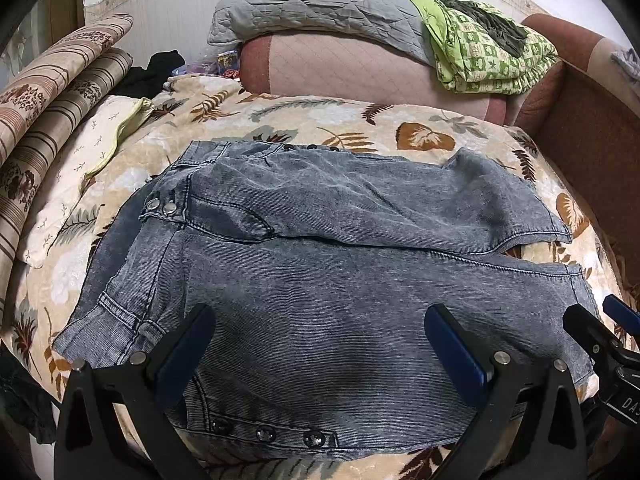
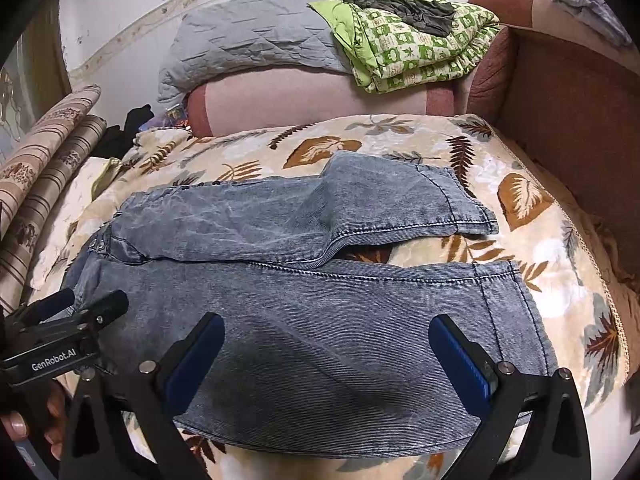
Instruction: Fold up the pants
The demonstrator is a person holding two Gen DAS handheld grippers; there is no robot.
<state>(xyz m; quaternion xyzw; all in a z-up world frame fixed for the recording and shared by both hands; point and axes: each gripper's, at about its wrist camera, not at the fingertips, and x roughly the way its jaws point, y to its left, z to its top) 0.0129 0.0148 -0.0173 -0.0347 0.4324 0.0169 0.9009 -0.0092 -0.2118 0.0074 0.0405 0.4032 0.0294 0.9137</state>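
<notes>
Left gripper (image 1: 320, 344): jaws wide apart, holding nothing, hovering over the near leg toward the waist end. Right gripper (image 2: 326, 354): same, wide apart and empty, over the near leg toward the hem. Neither pad looks to be touching cloth, though I can't be sure from these angles.

Pants (image 1: 320, 264) lie flat on the blanket (image 1: 320, 120), waist to the left, hems to the right. Legs are splayed in a narrow V: near leg runs straight across, far leg angles away with blanket showing in the gap near the hems. Row of studs (image 1: 264, 434) along the near outer seam, another row on the far edge. Two snaps (image 1: 160, 207) at the waistband.

Handling, my read: washed denim-look fabric, soft, limp, medium weight. It won't hold shape when lifted, will sag between two grip points and drag on the plush blanket. Not fragile, not slippery. Hems and waistband are doubled and stitched, so thicker and the best bite for the pads.

Grip plan, judgement only: left takes the near waistband corner, right takes the near hem (image 2: 516, 292), then lift together and lay the near leg onto the far one. Avoid clamping on studs, since pads could slip off metal. Task looks to be at the start, no fold made yet.

Beyond: cushion (image 1: 360, 72), grey pillow (image 1: 316, 4) on it, green quilt (image 1: 492, 56) to the right.
</notes>
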